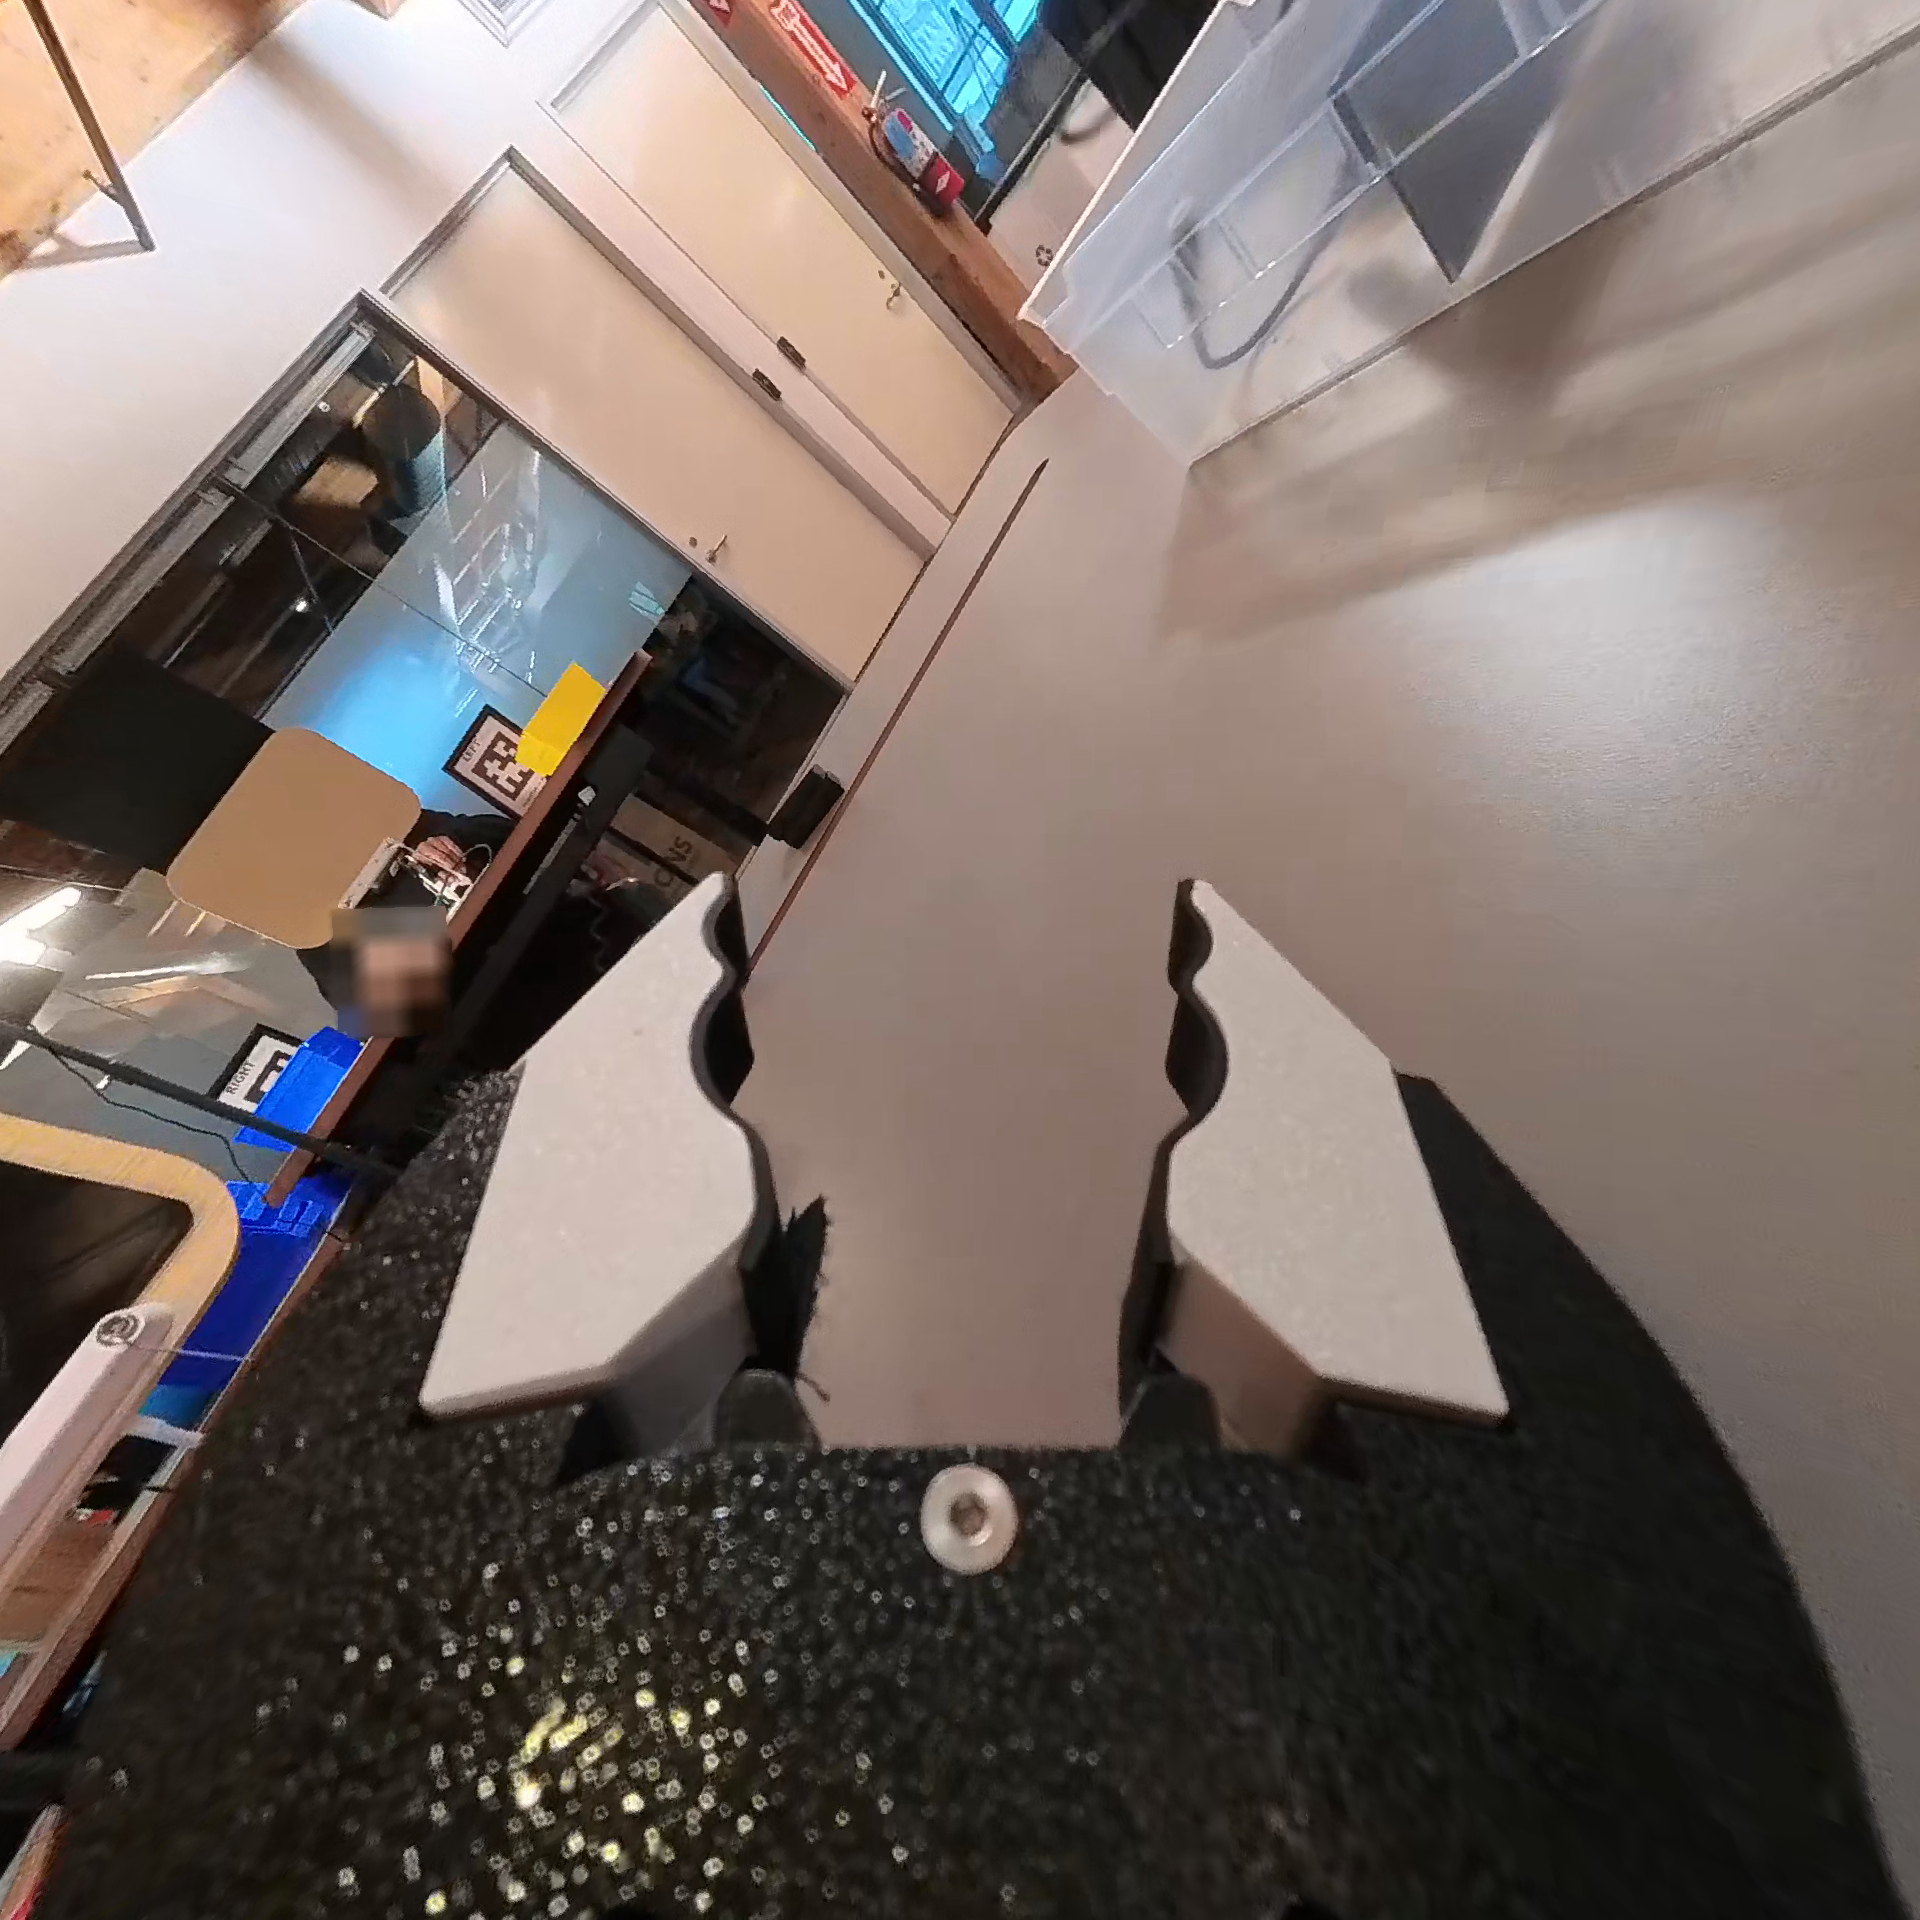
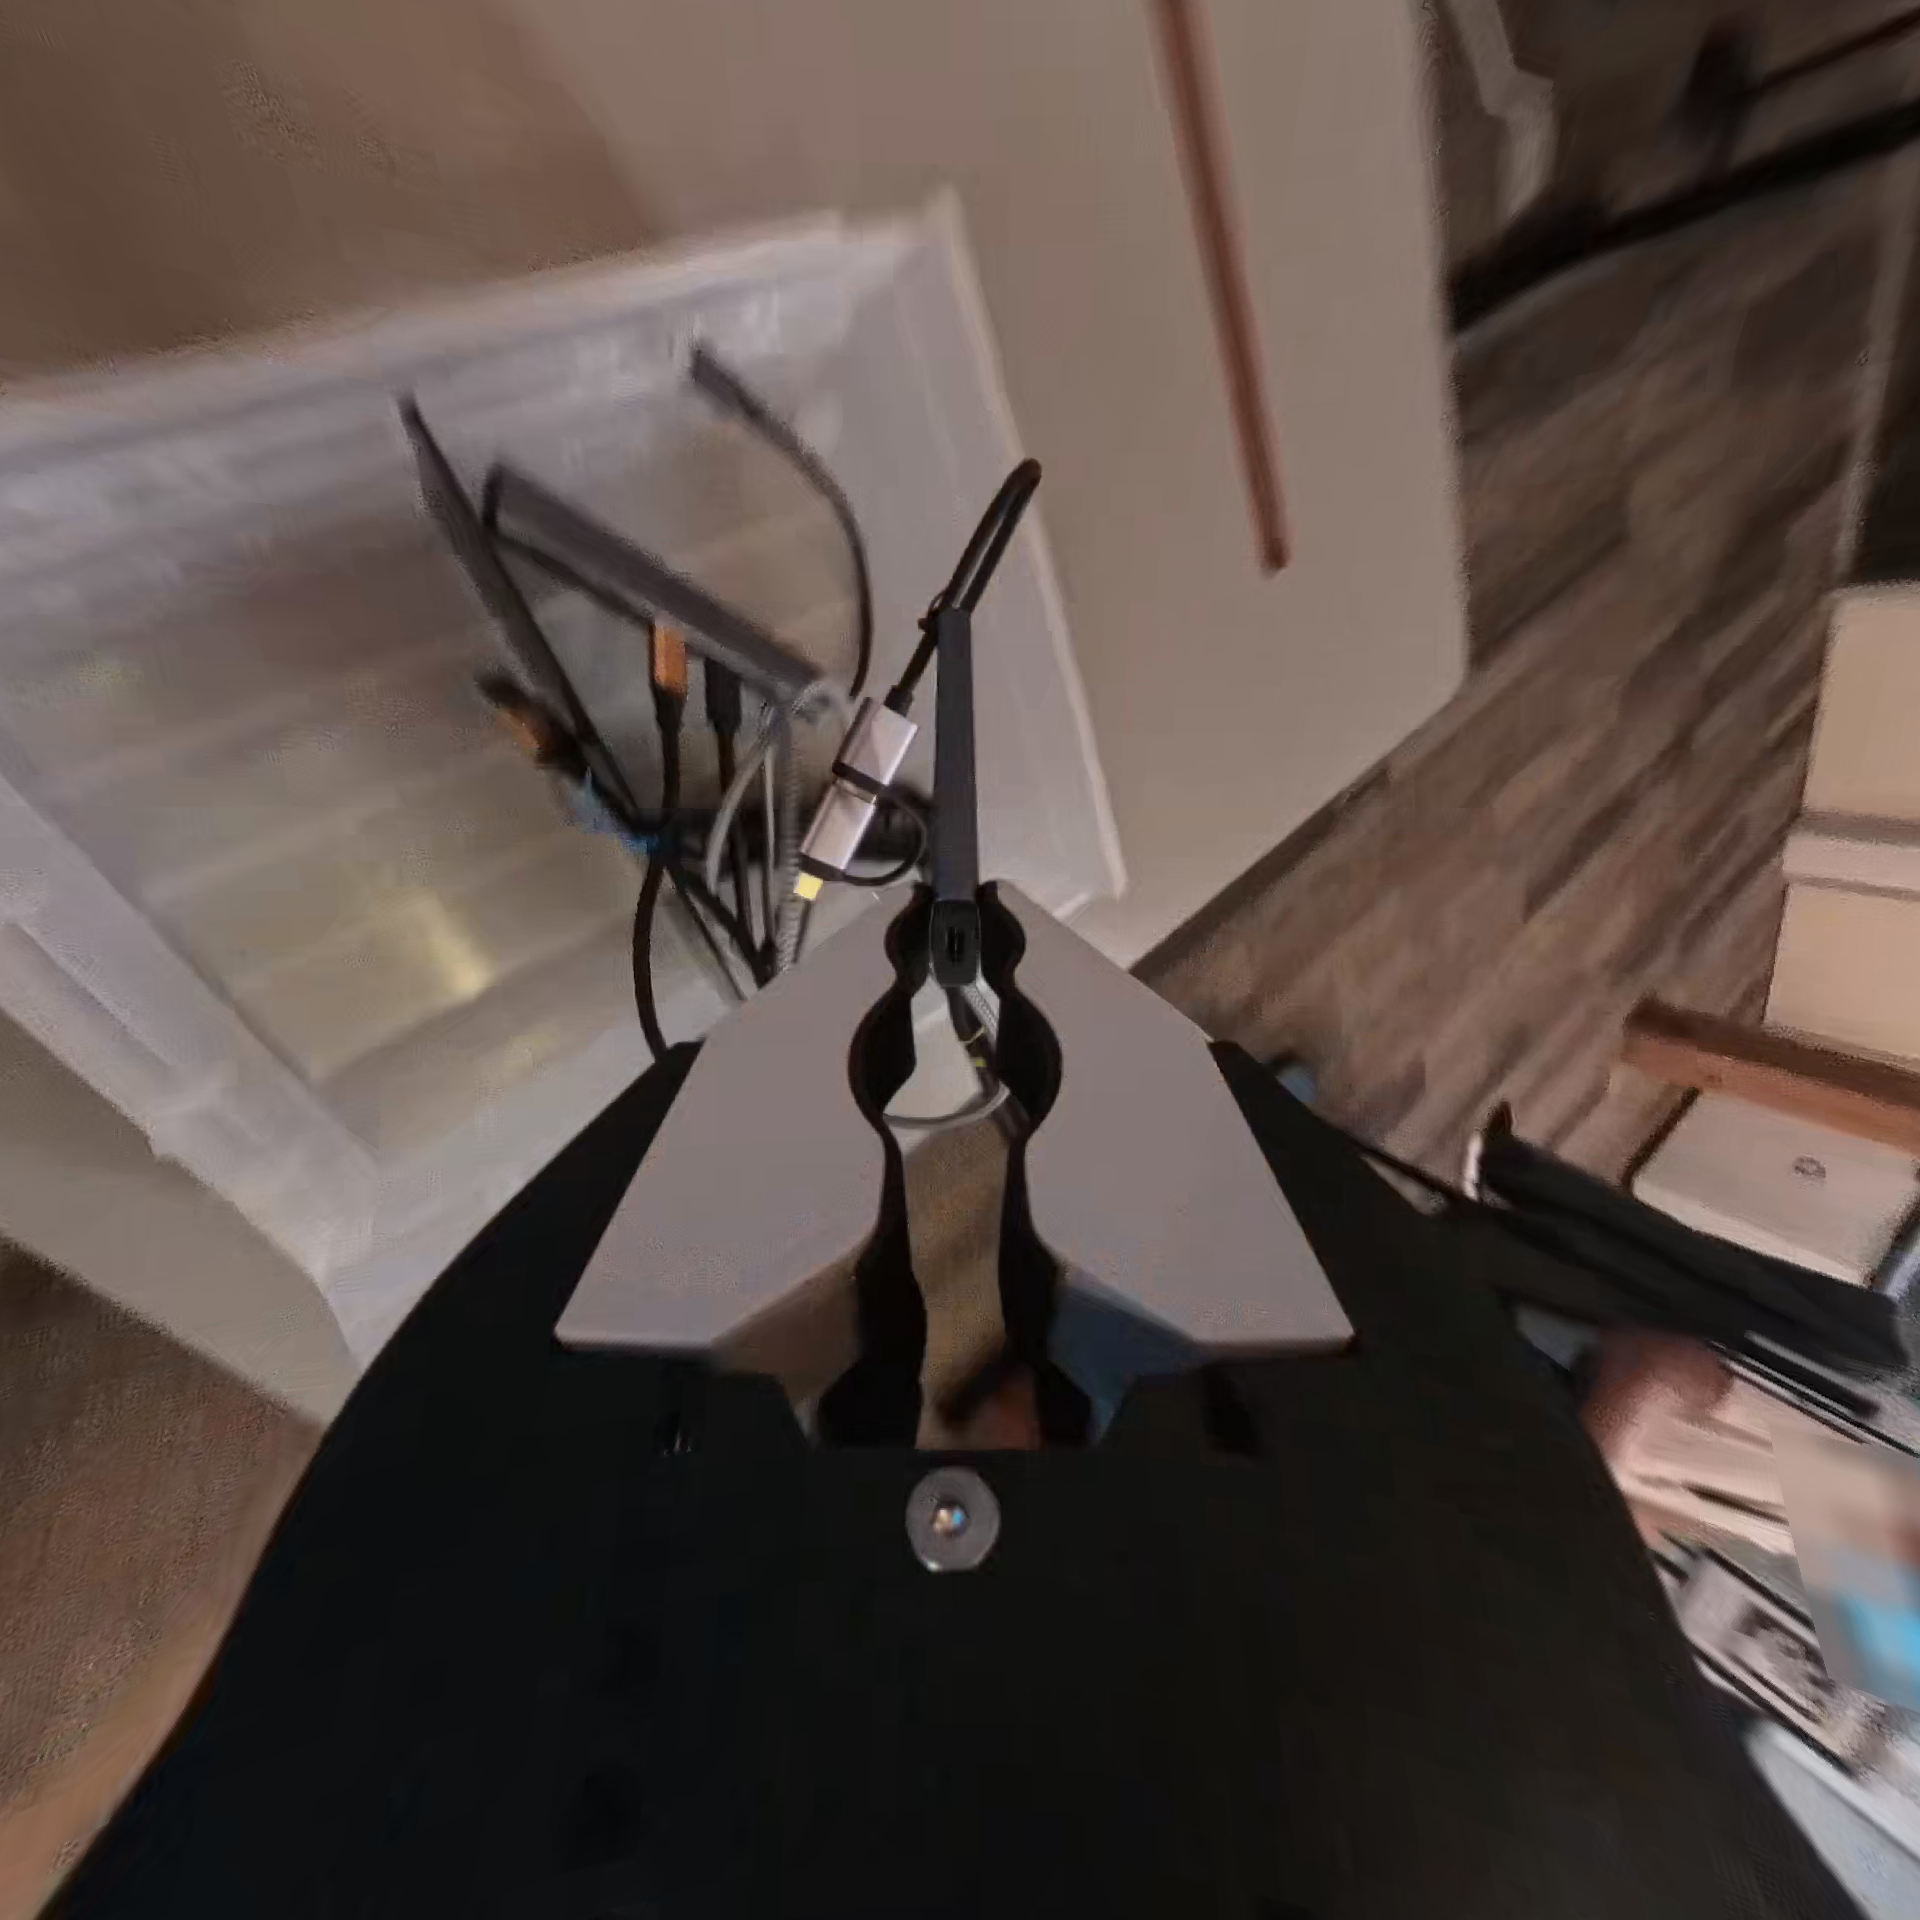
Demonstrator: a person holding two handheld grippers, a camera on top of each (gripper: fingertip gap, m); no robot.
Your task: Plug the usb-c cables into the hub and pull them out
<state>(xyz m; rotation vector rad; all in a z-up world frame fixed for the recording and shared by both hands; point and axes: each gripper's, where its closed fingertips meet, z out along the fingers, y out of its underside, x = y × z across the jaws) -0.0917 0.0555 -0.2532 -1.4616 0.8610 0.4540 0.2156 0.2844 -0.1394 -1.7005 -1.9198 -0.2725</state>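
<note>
My right gripper (image 2: 954, 940) is shut on a slim dark grey hub (image 2: 954, 748), seen end-on, and holds it in the air above a clear plastic bin (image 2: 312, 727). The pads press on the hub's near end, where a port shows. The hub's thin black lead loops over its far end to a silver connector (image 2: 860, 790) that dangles beside it. A grey braided cable (image 2: 982, 1029) runs under the hub between my fingers. Several more cables (image 2: 665, 748) lie in the bin. My left gripper (image 1: 961, 904) is open and empty over the bare beige table (image 1: 1455, 831).
In the left wrist view the clear bin (image 1: 1299, 208) stands at the table's far end with a black cable (image 1: 1262, 312) in it. The table's edge (image 1: 894, 727) runs to the left of my left gripper. A person sits at a desk beyond it. A blurred hand (image 2: 1662, 1423) shows at the lower right. About 40 cm separates my left fingertips from my right.
</note>
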